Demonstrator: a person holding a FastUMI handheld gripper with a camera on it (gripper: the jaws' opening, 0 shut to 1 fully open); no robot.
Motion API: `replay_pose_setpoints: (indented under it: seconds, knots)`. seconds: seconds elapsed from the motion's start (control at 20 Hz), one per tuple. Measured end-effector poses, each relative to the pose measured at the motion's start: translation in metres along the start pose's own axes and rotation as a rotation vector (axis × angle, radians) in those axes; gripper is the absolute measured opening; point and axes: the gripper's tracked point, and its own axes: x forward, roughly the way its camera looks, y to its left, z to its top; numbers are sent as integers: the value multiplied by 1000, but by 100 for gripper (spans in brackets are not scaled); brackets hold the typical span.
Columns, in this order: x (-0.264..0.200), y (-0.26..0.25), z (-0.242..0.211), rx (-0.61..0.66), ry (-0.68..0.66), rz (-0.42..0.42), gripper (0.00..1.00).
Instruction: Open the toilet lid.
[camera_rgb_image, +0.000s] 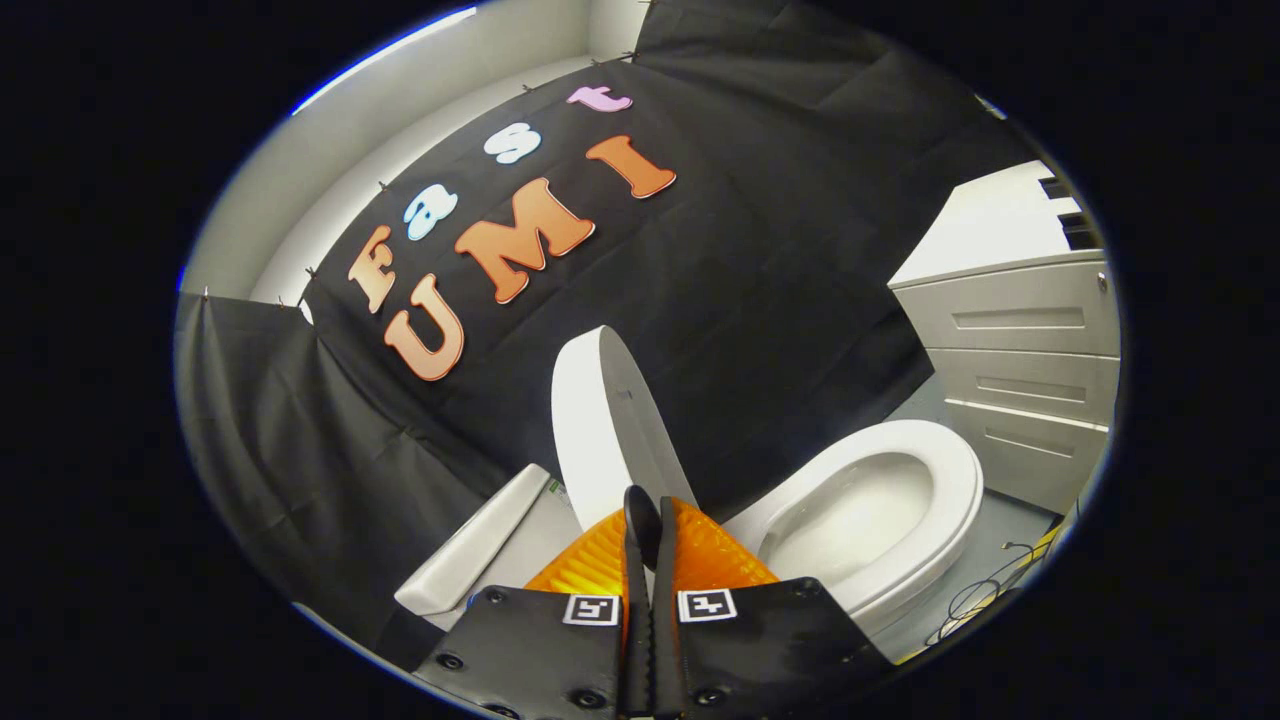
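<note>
White ceramic toilet (905, 470) sits at about four o'clock from the gripper (643, 520), its bowl uncovered and the seat ring lying flat on the rim. We note the toilet lid (610, 430) raised, standing close to upright just ahead of the fingers, at twelve o'clock from their tips, its edge turned toward us and its back toward the black cloth wall (760, 280). The fingers are pressed together with nothing between them; we see no gap along their length, and the tips sit in front of the lid's lower part. Whether the tips touch the lid we cannot tell. At nine o'clock from the fingers we see the tank (470, 550), low and pale, against the cloth. At two o'clock, well apart from the gripper and beyond the bowl, stands a grey cabinet with drawers (1020, 370). A thin cable (985, 590) lies looped on the floor (1010, 525) by the bowl, at about four o'clock.
</note>
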Motion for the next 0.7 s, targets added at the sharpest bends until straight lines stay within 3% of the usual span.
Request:
replay_pose_setpoints:
  seconds: [0.7]
  knots:
    - [7,70,-34,-188,28,22,8]
